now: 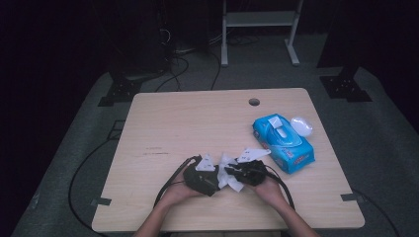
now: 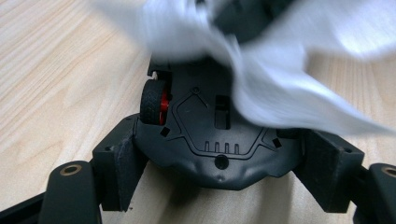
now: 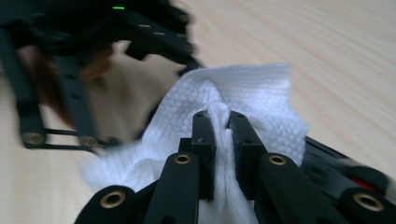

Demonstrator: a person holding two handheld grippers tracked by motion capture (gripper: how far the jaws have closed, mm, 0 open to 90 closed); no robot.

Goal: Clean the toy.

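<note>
Near the tabletop's [image 1: 188,123] front edge, 2 hands bring the left gripper [image 1: 213,178] and right gripper [image 1: 236,173] together over a crumpled white wipe [image 1: 228,173] (jaws too small to read). A blue wipe pack [image 1: 283,142] lies toward the right edge.

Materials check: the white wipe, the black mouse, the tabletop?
White wipe: looks like nonwoven fabric, matte, with an embossed dotted weave, and it crumples softly. Black mouse: apparently moulded matte plastic with a ribbed, rubbery-looking scroll wheel. Tabletop: pale wood grain, smooth, probably laminate.
</note>
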